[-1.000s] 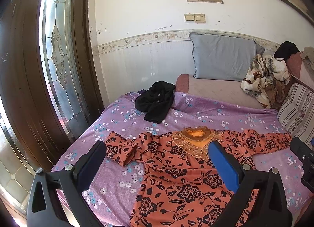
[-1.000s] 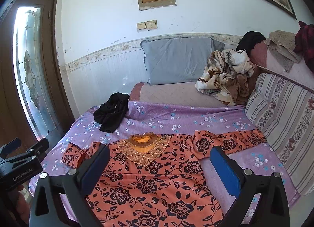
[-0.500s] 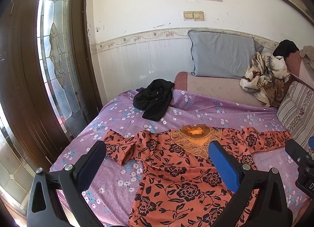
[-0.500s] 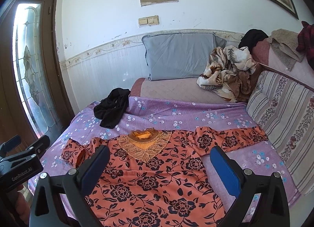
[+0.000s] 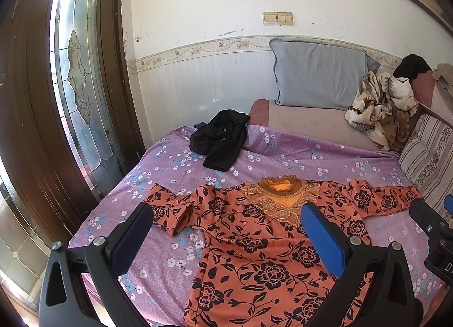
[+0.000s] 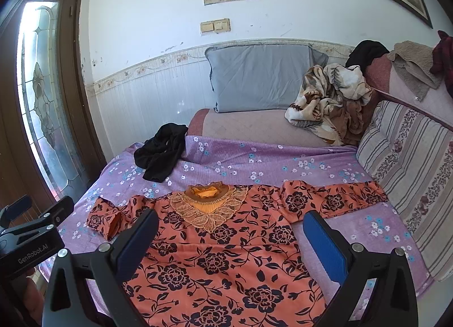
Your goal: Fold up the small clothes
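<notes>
An orange dress with black flowers [image 5: 254,245] lies flat, face up, on the purple flowered bedspread [image 5: 170,162]; it also shows in the right wrist view [image 6: 226,256]. Its left sleeve [image 5: 170,213] is bent back on itself; its right sleeve [image 6: 334,199] lies stretched out. A crumpled black garment [image 5: 222,140] lies at the bed's far left. My left gripper [image 5: 226,236] is open and empty, held above the dress's near left part. My right gripper [image 6: 230,242] is open and empty, above the dress's middle.
A grey pillow [image 6: 260,77] leans on the far wall. A heap of patterned blanket [image 6: 331,103] lies at the back right. A striped cushion [image 6: 410,179] borders the bed's right side. A wooden door with a glass panel [image 5: 76,80] stands left of the bed.
Both grippers have drawn back and risen slightly, so the dress and bed appear a little farther away. The jaws stay open; the clothes have not moved.
</notes>
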The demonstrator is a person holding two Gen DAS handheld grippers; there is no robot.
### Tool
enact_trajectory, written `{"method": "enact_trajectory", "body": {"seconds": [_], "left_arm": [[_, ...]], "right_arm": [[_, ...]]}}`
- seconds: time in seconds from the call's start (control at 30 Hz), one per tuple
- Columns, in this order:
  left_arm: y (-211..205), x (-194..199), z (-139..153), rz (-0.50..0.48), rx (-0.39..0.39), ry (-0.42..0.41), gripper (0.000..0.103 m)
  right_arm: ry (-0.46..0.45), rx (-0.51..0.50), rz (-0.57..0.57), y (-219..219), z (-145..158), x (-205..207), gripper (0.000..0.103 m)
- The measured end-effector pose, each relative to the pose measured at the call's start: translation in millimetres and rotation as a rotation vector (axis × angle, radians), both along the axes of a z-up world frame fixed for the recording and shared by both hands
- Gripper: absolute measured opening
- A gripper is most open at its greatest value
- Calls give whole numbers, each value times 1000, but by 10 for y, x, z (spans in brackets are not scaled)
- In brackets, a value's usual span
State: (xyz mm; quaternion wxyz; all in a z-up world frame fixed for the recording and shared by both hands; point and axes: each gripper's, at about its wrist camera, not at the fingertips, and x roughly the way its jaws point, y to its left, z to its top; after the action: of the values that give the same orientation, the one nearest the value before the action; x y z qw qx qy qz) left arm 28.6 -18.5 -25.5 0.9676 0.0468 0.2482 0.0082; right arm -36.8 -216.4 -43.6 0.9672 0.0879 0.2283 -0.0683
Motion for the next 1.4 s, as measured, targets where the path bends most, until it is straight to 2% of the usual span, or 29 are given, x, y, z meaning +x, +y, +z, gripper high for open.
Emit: {"method": "enact_trajectory", "body": {"seconds": [0.53, 0.87, 1.03, 1.13, 1.3, 1.4], "left_arm": [[-79, 269, -176, -10, 9, 42, 103], [-164, 664, -437, -1, 30, 95, 103], [-305, 936, -627, -13, 53, 125, 103], [-463, 1218, -882, -50, 52, 179, 103], [-821, 1827, -1710, -121, 4, 376, 103], [-1003, 2079, -2208, -115, 43, 464, 103]], "right_arm": [[38, -4, -4, -20, -168, 275, 103], [76, 2, -11, -106, -356, 671, 103], [89, 19, -41, -314, -506, 898, 103], [105, 64, -73, -561, -653, 1069, 103], [126, 93, -156, -1121, -1007, 1342, 103], [152, 75, -211, -1480, -1304, 1426, 103]]}}
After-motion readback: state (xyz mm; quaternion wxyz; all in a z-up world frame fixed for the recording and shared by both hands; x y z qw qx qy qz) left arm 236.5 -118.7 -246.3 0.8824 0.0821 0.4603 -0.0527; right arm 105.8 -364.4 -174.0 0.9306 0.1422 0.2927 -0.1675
